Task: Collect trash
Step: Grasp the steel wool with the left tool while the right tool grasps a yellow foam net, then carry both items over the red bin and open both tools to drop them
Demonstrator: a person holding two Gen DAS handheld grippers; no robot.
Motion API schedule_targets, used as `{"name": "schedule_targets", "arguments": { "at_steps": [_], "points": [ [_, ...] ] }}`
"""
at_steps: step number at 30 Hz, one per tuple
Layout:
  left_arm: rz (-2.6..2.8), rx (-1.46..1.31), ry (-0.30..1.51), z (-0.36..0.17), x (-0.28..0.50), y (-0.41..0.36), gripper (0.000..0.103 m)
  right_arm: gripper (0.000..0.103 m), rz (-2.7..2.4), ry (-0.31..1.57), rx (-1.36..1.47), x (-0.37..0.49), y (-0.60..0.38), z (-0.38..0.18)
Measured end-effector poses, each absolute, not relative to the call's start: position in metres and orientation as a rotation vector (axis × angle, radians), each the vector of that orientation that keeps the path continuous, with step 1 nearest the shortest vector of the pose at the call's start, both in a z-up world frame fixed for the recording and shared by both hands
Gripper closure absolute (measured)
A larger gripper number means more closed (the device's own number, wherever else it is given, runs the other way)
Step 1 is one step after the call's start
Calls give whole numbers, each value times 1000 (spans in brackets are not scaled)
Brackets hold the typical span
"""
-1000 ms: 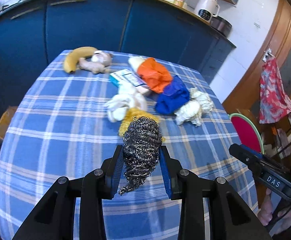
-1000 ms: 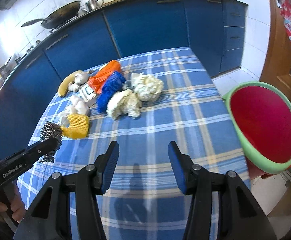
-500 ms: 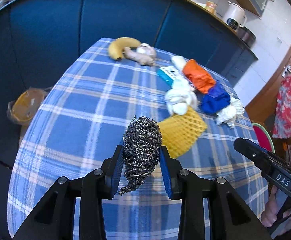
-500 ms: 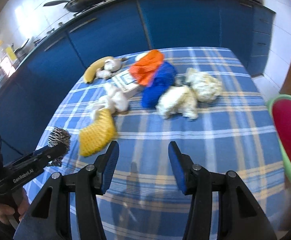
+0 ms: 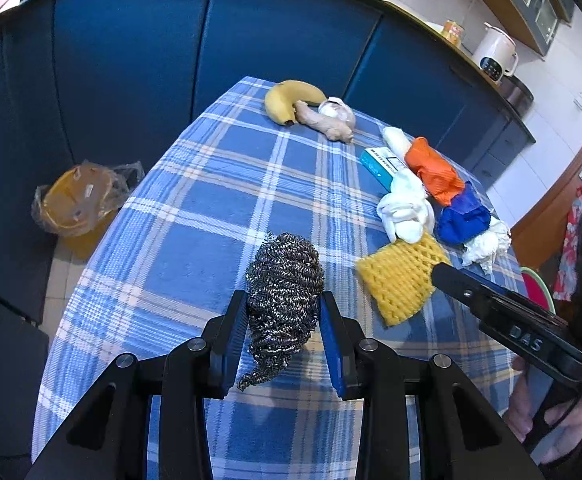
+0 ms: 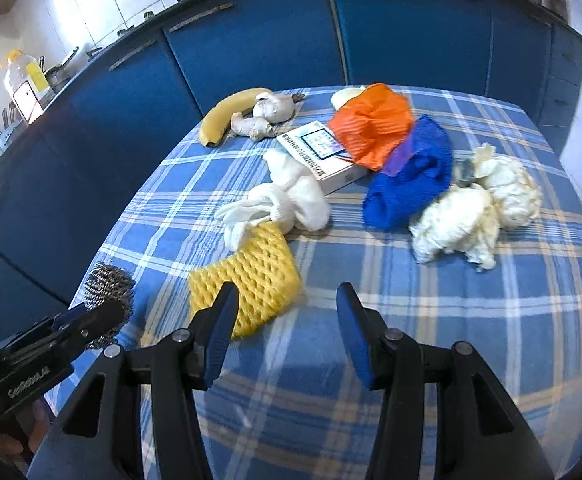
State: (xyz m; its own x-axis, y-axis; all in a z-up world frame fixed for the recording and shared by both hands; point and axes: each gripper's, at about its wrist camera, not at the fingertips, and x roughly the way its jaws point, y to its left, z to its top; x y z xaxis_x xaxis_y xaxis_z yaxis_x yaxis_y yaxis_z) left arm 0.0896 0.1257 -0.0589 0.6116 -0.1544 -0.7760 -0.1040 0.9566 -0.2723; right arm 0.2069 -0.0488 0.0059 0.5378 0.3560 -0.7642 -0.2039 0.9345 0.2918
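My left gripper (image 5: 284,312) is shut on a grey steel wool scourer (image 5: 283,284), held above the near left part of the checked table (image 5: 195,216). The right wrist view shows the same scourer (image 6: 107,286) at the lower left. My right gripper (image 6: 287,304) stands open and holds nothing, just in front of a yellow foam net (image 6: 247,280). Behind it lie a white glove (image 6: 287,196), a blue-and-white box (image 6: 319,152), an orange bag (image 6: 371,124), a blue bag (image 6: 415,176) and two crumpled white paper wads (image 6: 475,208).
A banana (image 5: 287,98), a ginger root (image 5: 323,122) and a garlic bulb (image 5: 337,108) lie at the table's far end. A bin lined with a plastic bag (image 5: 77,196) stands on the floor left of the table. Blue cabinets (image 5: 131,60) run behind. A red stool (image 5: 535,292) stands right.
Both grippers have swung left along the table. The left still grips the scourer, and the floor bin has come into its view. The right now sits close to the yellow foam net.
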Motion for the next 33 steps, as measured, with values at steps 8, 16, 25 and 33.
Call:
{"name": "schedule_targets", "arguments": {
  "at_steps": [8, 16, 25, 33],
  "points": [
    [-27, -304, 913, -57, 89, 125, 67, 84, 394, 983, 194, 215, -42, -7],
    [-42, -287, 904, -50, 89, 116, 67, 94, 430, 921, 206, 198, -50, 9],
    [-93, -247, 881, -31, 91, 91, 67, 94, 386, 828, 242, 164, -86, 37],
    [-186, -208, 874, -15, 97, 51, 67, 94, 294, 747, 273, 137, -138, 63]
  ]
}}
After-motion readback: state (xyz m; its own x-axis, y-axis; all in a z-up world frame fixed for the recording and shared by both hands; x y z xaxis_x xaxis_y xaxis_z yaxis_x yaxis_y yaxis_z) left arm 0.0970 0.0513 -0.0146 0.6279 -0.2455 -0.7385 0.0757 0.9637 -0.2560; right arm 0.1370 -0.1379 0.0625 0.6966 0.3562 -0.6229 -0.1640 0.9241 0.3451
